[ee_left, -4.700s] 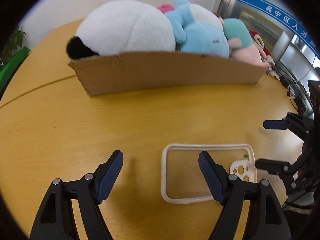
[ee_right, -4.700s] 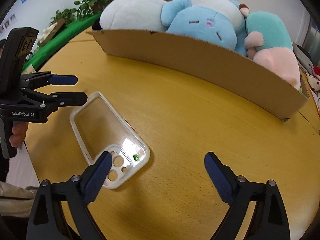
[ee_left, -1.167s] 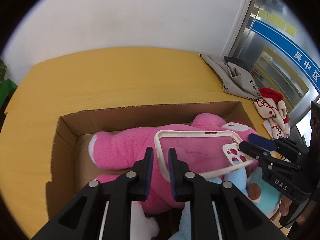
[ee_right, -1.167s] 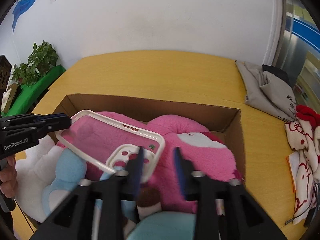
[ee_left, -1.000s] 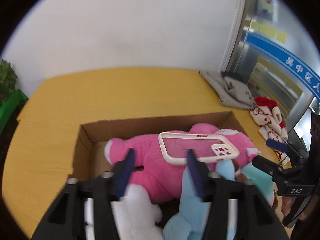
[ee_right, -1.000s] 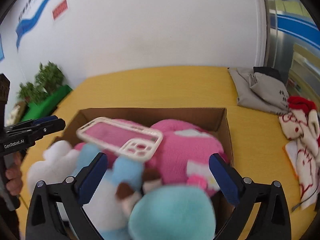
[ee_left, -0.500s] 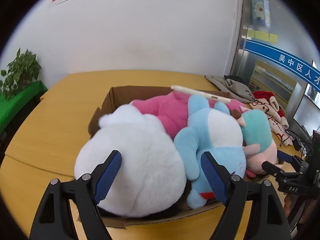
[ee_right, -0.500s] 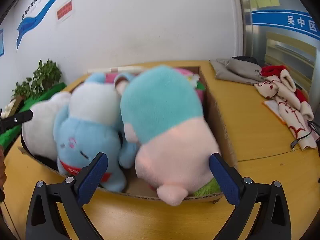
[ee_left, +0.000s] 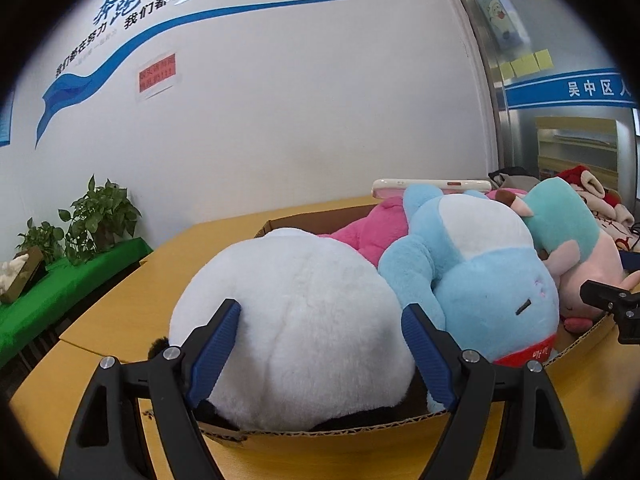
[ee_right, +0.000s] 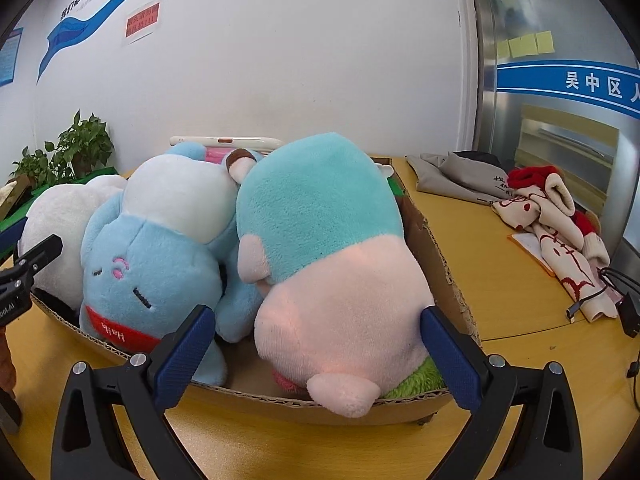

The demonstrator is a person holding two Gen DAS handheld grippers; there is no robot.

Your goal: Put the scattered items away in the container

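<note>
**In the cardboard box: four plush toys, one phone case on top**

In the cardboard box (ee_right: 434, 248) on the yellow worktop (ee_right: 500, 280) lie four plush toys: one white plush (ee_left: 304, 320), one blue plush (ee_right: 152, 256), one teal-and-pink plush (ee_right: 320, 248) and one pink plush (ee_left: 360, 236) at the back, mostly hidden. One white phone case (ee_left: 430, 186) rests flat across the top of the pile, over the pink and blue toys, seen edge-on.

Two grippers, both near the box's front wall. Left gripper (ee_left: 320, 344) released, jaws wide, nothing pinched; white plush fills the view between them, contact cannot be told. Right gripper (ee_right: 316, 350) also released, jaws spread, empty, with the teal-and-pink plush beyond.

Worktop beyond the box, right side: one grey folded garment (ee_right: 460, 178), one red-and-white cloth heap (ee_right: 552, 216), one black cable (ee_right: 616, 284). Room: white wall with blue swoosh decal (ee_left: 200, 20) and one red notice (ee_left: 157, 74), three yellow sticky notes (ee_right: 524, 45) on a metal door frame, potted plants (ee_left: 92, 224) on a green ledge at left.
</note>
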